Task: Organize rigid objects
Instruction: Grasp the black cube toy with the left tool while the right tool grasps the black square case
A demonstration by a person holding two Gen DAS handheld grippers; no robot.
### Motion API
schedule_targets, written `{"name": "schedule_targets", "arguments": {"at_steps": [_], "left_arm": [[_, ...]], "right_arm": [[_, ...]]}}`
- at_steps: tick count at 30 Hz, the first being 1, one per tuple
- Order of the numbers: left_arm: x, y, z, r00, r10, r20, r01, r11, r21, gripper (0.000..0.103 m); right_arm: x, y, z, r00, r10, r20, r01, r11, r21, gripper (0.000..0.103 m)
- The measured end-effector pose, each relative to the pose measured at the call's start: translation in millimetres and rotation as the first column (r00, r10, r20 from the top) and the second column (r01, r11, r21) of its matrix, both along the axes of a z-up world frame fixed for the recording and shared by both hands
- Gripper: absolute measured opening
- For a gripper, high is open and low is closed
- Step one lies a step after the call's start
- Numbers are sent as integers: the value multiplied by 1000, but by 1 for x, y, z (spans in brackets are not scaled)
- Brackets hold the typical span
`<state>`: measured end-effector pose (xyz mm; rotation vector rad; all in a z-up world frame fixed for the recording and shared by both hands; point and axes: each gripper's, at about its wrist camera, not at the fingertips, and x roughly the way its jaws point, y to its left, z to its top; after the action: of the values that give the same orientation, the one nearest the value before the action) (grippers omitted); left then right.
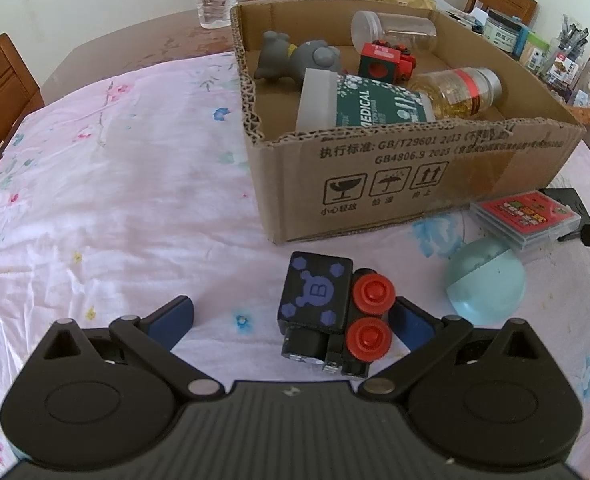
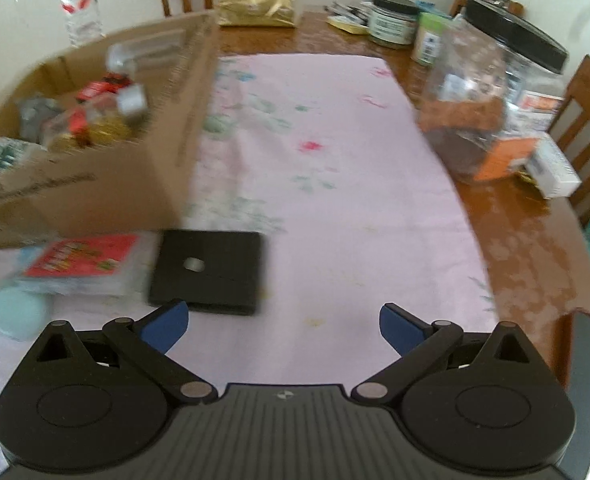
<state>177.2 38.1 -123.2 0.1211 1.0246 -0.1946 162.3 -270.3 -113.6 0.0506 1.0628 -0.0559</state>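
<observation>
1. Directly ahead of the left gripper (image 1: 293, 320), a black toy train block (image 1: 321, 306) with red wheels (image 1: 371, 312) lies on the pink floral cloth (image 1: 135, 184) that covers the surface.
2. Its jaws are spread wide and hold nothing. The toy sits between the fingers, off-centre: its wheels are just beside the right finger (image 1: 413, 324), whether touching I cannot tell, while the left finger (image 1: 173, 322) stands well apart from it.
3. The toy's long axis runs roughly along the gripper's pointing direction, so the jaws would close across its narrow width, block face on one side, wheels on the other.
4. Beyond the toy stands an open cardboard box (image 1: 415, 172), already holding a grey rubber figure (image 1: 295, 58), a red toy train (image 1: 387, 62), jars and a bottle labelled "MEDICAL" (image 1: 367, 104).
5. To the right of the toy lie a pale blue ball (image 1: 485, 280) and a clear case with a red card (image 1: 525, 218).
6. The right gripper (image 2: 283, 328) is likewise wide open and empty, above bare cloth, with a flat black square object (image 2: 209, 272) ahead on its left. This view is blurred.
7. The left gripper is plainly the nearer to the toy train block, and looks placed to grasp it for the box.
</observation>
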Motion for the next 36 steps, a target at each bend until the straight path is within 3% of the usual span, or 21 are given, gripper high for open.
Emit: {"name": "schedule_targets", "arguments": {"at_steps": [9, 14, 21, 23, 25, 29, 31, 33, 36], "left_arm": [[0, 0, 0, 1000, 1, 5, -1, 1000, -3, 103], [-3, 1, -1, 1000, -2, 30, 3, 1000, -8, 103], [-10, -2, 1, 993, -88, 81, 85, 996, 32, 102], [-12, -5, 3, 988, -130, 83, 128, 991, 32, 94], [-13, -4, 6, 983, -167, 75, 168, 986, -7, 77], [-15, -6, 6, 979, -185, 80, 187, 982, -21, 72], [-16, -7, 7, 979, -183, 84, 186, 982, -25, 58], [-17, -11, 9, 979, -188, 82, 191, 981, -23, 50], [-20, -14, 9, 979, -187, 83, 189, 982, -21, 50]], "right_arm": [[16, 25, -12, 998, 67, 16, -66, 997, -49, 103], [12, 9, -12, 1000, 26, 17, -25, 999, -47, 103], [10, 3, -12, 998, 50, 27, -49, 998, -50, 103], [9, 3, -13, 998, 51, 30, -50, 998, -50, 103], [8, 3, -13, 998, 56, 35, -54, 997, -51, 103], [9, 3, -13, 997, 72, 38, -70, 996, -50, 103], [10, 5, -13, 996, 85, 40, -83, 995, -50, 103], [12, 8, -13, 994, 104, 44, -102, 994, -49, 103], [15, 16, -13, 988, 140, 57, -137, 989, -54, 103]]}}
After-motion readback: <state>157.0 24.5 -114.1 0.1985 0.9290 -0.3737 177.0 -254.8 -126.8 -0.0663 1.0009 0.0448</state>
